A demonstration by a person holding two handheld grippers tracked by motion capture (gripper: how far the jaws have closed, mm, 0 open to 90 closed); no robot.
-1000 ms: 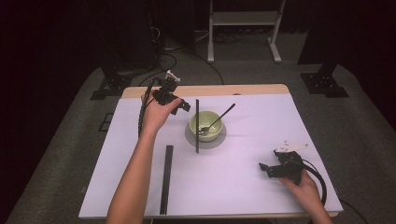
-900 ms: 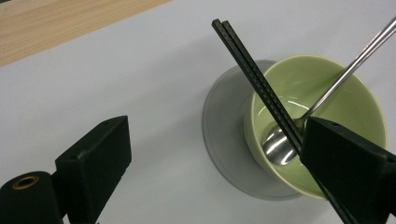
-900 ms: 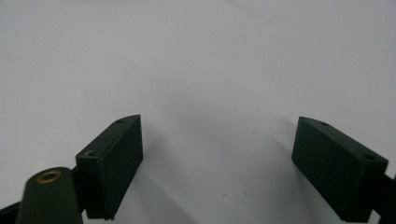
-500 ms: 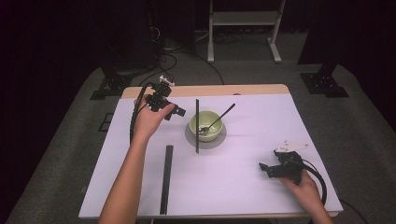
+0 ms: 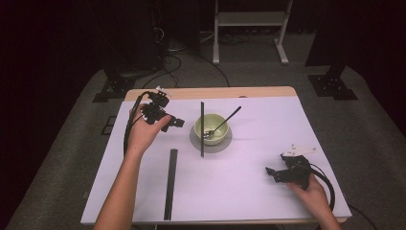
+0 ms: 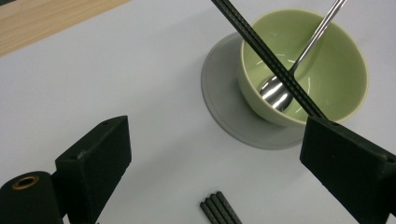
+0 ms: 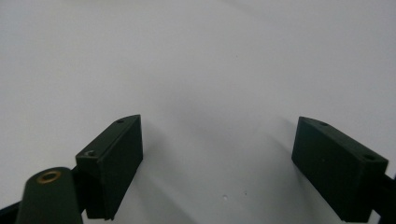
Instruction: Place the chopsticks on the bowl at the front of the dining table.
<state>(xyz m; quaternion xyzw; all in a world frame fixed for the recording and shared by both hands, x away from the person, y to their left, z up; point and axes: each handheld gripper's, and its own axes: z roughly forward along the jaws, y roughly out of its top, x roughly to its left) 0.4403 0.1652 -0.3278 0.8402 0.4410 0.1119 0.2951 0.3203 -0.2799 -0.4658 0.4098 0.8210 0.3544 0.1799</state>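
Left tool [image 5: 178, 122] drifted off bowl [image 5: 211, 129] | both tools gape empty | spoon [image 6: 285, 79] clearest in left gripper view

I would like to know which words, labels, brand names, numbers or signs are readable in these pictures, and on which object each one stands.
None: no readable text shows anywhere.
Pale green ceramic bowl: plain, no mark.
Round grey saucer under it: plain.
Shiny metal spoon in the bowl: no stamp visible.
Long black ribbed stick lying across the bowl: no lettering.
White table cover: blank.
Left tongs and right tongs: black jaws, only screw holes.
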